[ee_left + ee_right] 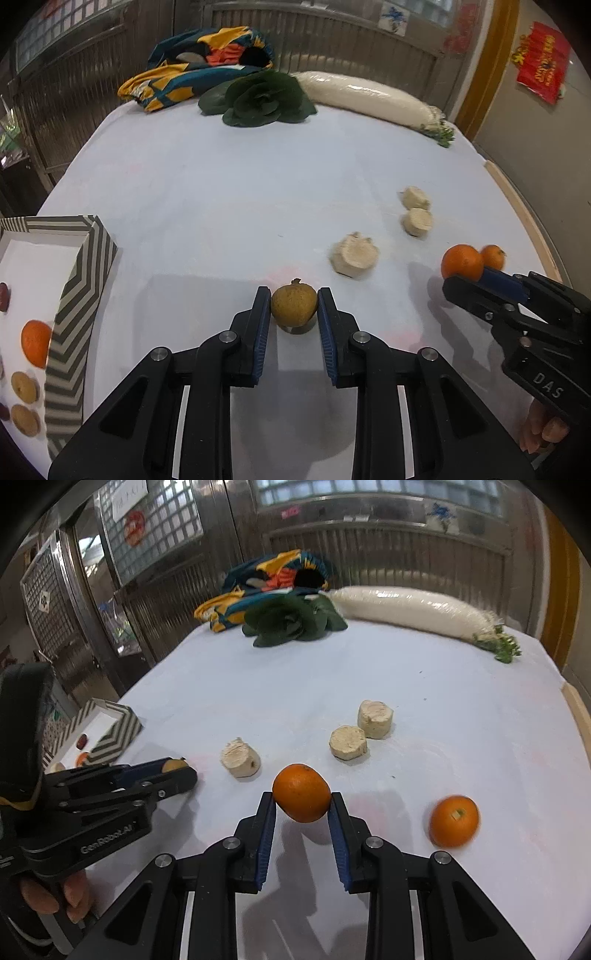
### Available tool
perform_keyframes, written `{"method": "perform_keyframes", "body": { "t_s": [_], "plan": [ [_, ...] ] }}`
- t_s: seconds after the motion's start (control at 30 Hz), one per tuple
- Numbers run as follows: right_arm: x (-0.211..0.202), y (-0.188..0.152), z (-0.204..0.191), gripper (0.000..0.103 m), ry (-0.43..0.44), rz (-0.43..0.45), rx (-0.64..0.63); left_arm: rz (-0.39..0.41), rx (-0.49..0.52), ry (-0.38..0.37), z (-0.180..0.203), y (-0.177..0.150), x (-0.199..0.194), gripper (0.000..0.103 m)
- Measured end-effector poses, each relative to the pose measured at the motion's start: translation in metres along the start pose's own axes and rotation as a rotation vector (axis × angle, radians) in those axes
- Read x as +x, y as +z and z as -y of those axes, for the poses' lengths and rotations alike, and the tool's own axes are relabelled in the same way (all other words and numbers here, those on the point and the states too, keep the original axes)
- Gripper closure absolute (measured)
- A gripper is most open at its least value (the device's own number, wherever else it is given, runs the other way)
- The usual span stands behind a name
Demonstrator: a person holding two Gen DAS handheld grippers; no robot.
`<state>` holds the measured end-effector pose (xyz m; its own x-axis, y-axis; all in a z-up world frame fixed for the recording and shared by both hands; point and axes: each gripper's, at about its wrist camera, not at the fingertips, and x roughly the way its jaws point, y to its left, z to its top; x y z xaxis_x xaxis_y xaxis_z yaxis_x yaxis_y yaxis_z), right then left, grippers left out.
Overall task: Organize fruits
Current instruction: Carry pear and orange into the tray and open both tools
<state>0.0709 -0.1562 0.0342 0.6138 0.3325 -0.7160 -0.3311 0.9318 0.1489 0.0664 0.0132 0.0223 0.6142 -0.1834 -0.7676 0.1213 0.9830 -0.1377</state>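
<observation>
My left gripper (294, 308) is shut on a small yellow-brown fruit (294, 307) just above the white tablecloth. In the right wrist view that gripper (181, 770) shows at the left with the fruit (175, 764) between its tips. My right gripper (301, 799) is shut on an orange mandarin (301, 792), lifted slightly off the cloth. A second mandarin (453, 820) lies to its right. In the left wrist view the right gripper (471, 278) holds its mandarin (461, 260) at the far right. A striped box (79, 295) at the left holds a mandarin (35, 343) and several small fruits.
Three pale cut root chunks (241, 762) (348, 743) (375, 719) lie mid-table. At the back are a long wrapped white radish (413, 614), a dark leafy green (291, 622) and a colourful cloth bag (266, 579). A wooden table edge (517, 206) runs along the right.
</observation>
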Motion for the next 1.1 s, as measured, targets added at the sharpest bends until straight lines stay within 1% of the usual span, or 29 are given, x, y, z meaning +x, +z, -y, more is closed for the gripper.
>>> {"method": "perform_keyframes", "body": {
  "t_s": [0.13,0.37,0.57,0.8,1.1],
  "plan": [
    [-0.024,-0.013,-0.005,0.075,0.000,0.047,0.019,0.014,0.014,-0.017,0.007,-0.012,-0.014,0.078],
    [-0.050,-0.033,-0.021,0.075,-0.018,0.078,0.019,0.051,0.071,0.029,0.016,-0.036,-0.044,0.078],
    [-0.072,-0.044,-0.045,0.075,0.013,0.132,0.021,0.082,0.091,0.058,0.010,-0.047,-0.066,0.078],
    [-0.075,-0.048,-0.071,0.075,0.036,0.128,0.000,0.118,0.084,0.065,-0.003,-0.057,-0.094,0.078],
    [-0.071,-0.046,-0.096,0.075,0.065,0.126,-0.033,0.156,0.065,0.108,-0.027,-0.062,-0.119,0.078]
  ]
}}
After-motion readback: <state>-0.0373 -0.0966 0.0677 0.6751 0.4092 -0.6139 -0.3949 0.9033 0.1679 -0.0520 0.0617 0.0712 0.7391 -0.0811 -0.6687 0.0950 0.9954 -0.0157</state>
